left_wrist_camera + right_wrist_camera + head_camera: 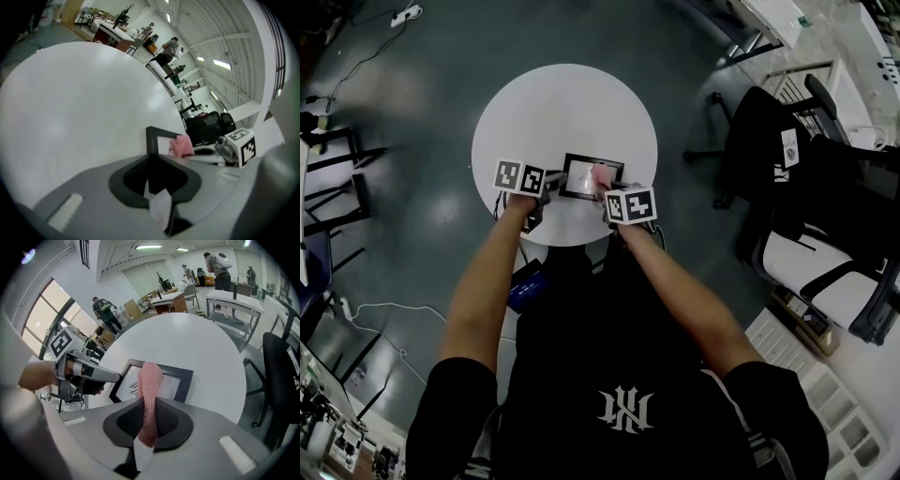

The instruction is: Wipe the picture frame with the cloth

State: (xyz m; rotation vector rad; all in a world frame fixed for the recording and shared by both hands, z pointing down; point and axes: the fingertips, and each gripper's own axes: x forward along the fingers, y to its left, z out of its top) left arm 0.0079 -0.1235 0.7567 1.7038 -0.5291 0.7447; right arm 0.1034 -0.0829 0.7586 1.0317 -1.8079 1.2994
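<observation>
A black picture frame (591, 176) with a white print lies flat near the front edge of the round white table (572, 103). My left gripper (547, 187) is shut on the frame's left edge (151, 140), which runs down between its jaws. My right gripper (606, 190) is shut on a pink cloth (602, 175). The cloth (149, 385) sticks up out of the jaws and its end rests over the frame's glass (176, 385). In the right gripper view the left gripper (112, 377) reaches the frame's left side. The cloth (184, 146) also shows in the left gripper view.
Black and white office chairs (825, 187) stand to the right of the table. Dark stands (337, 178) and cables (356, 56) are on the floor at the left. Desks and several people (105, 310) are far behind the table.
</observation>
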